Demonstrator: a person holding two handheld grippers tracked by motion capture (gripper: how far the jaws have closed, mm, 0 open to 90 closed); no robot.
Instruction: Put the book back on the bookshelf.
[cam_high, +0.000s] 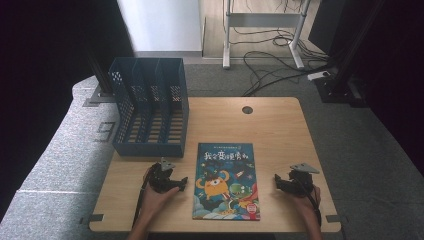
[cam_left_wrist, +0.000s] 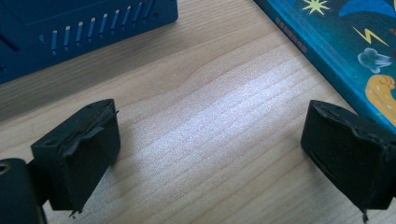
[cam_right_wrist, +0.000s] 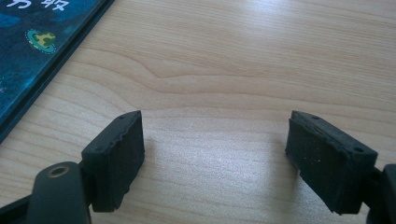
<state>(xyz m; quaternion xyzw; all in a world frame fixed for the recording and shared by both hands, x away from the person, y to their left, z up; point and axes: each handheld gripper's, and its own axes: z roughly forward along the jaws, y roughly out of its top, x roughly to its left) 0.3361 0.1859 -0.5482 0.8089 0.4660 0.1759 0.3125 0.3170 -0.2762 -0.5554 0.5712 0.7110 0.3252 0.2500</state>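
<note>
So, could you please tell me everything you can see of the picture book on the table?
The picture book lies flat and closed, cover up, near the front middle of the wooden table. Its glossy cover is blue-green, with cartoon monsters, stars and a title in coloured characters. It sits between the two tongs, and nothing touches it.

Soft overhead glare, dark surroundings

Book (cam_high: 226, 181): blue cover, deep teal ground; orange one-eyed monster and green creature; yellow star and lightning bolt; multicoloured title characters; small red mark at the lower right corner.
File rack (cam_high: 149, 106): dark blue, walls patterned with rows of slots.
Table (cam_high: 280, 130): pale wood grain.
Left gripper (cam_high: 167, 181) and right gripper (cam_high: 295, 183): black, grey plates.
</note>
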